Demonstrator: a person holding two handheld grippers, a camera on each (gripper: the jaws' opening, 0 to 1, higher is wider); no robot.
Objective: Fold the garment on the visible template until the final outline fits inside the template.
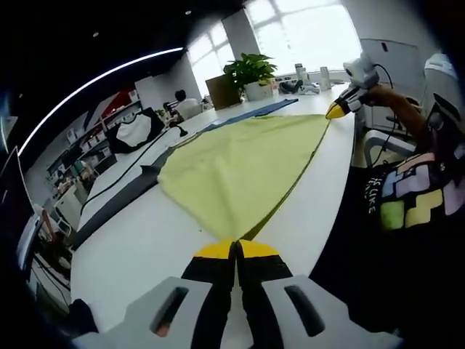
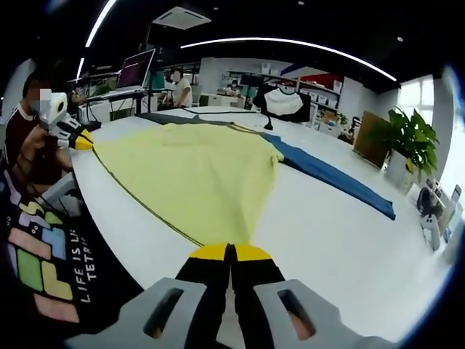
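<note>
- In the left gripper view we see the yellow garment (image 1: 247, 171) lying flat on the white table (image 1: 152, 247), beside a dark blue template (image 1: 120, 203); bare table lies on both sides
- Our left gripper (image 1: 235, 251) has its jaws closed on the garment's near corner
- In the right gripper view the right gripper (image 2: 230, 252) pinches another corner, jaws closed; free table at the right
- The left gripper, stretched out, holds the far corner
</note>
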